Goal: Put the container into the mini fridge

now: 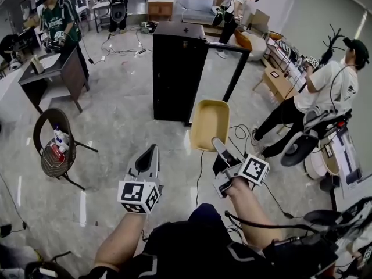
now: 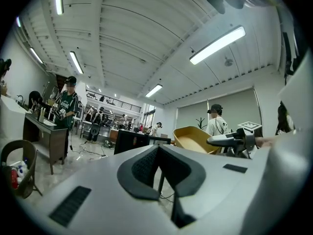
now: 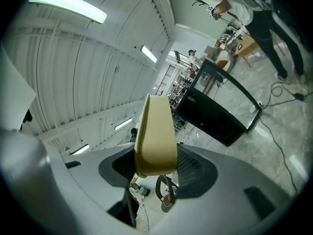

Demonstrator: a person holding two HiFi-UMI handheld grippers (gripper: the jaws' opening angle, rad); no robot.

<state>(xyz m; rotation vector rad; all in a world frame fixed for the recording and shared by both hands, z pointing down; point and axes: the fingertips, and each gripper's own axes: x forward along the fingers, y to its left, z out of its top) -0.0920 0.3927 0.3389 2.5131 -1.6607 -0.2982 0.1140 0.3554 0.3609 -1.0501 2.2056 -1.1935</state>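
The right gripper (image 1: 217,144) is clamping the rim of the shallow mustard-yellow plastic container (image 1: 210,124), holding it tipped up on edge out in front, well short of the tall black mini fridge (image 1: 177,68). The fridge's door (image 1: 239,73) is standing open, so the way in looks ready. The left gripper (image 1: 150,153) is hanging alongside, jaws pressed together on nothing, probably spare for steadying or for the door.

Near rim of container (image 1: 210,120) behind right gripper (image 1: 217,144)
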